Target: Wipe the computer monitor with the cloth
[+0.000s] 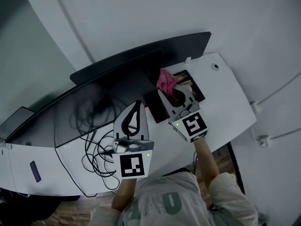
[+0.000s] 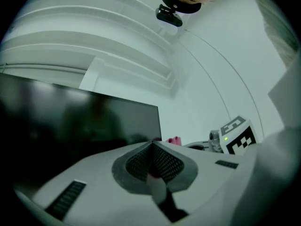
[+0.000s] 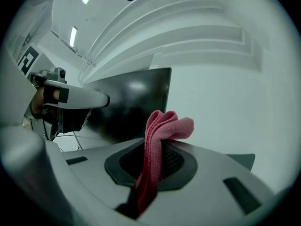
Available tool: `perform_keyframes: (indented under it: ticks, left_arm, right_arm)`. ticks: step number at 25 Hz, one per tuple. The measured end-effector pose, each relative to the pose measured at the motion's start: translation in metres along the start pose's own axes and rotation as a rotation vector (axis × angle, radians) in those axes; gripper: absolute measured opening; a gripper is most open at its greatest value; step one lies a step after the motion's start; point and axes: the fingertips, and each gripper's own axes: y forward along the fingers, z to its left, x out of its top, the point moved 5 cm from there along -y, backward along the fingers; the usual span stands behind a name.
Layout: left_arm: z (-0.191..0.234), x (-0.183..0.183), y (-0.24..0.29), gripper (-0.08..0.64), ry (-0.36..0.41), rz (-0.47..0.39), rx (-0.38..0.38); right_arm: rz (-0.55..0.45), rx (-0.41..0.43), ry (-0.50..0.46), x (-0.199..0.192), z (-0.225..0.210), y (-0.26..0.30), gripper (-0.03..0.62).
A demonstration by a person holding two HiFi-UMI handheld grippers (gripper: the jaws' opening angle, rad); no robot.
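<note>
Cloth point(image 3: 165, 125) between right tongs point(image 3: 157, 149) (pink)

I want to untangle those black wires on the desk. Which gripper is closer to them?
Left. The left gripper hangs right beside the black wires, just to their right. The right gripper, shut on the pink cloth, is farther right, up by the monitor.

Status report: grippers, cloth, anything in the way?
Right gripper shut on pink cloth. Left gripper shut, empty. Cloth by monitor, contact unclear. Cables on desk, below it.
</note>
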Motion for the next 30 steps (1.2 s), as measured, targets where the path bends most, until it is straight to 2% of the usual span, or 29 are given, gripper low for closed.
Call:
perform_keyframes:
  ticks: [6,11,18,21,23,27,30]
  left_arm:
    - [-0.012,0.037,0.011,0.014,0.02,-0.072,-0.021]
    - [-0.013,0.05,0.004,0.014,0.034,-0.099,-0.024]
    - [-0.017,0.066,-0.008,0.014,0.081,-0.126,-0.016]
    - [-0.016,0.07,-0.012,0.014,0.094,-0.124,-0.012]
    - [-0.016,0.072,-0.016,0.014,0.092,-0.122,-0.008]
    - [-0.014,0.074,-0.019,0.015,0.094,-0.119,-0.011]
    - [-0.011,0.073,-0.028,0.014,0.083,-0.132,-0.008]
  right_arm:
    - [-0.144,0.056,-0.072,0.065,-0.02,-0.004,0.055]
    - [-0.181,0.064,-0.148,0.098,-0.023,-0.005,0.055]
    - [-0.291,0.074,-0.212,0.146,-0.031,-0.012,0.055]
    - [-0.309,0.095,-0.207,0.158,-0.026,-0.014,0.055]
    - [-0.316,0.074,-0.219,0.164,-0.028,-0.018,0.055]
    - [-0.319,-0.006,-0.305,0.183,-0.046,-0.027,0.055]
    - [-0.306,0.014,-0.284,0.191,-0.046,-0.029,0.055]
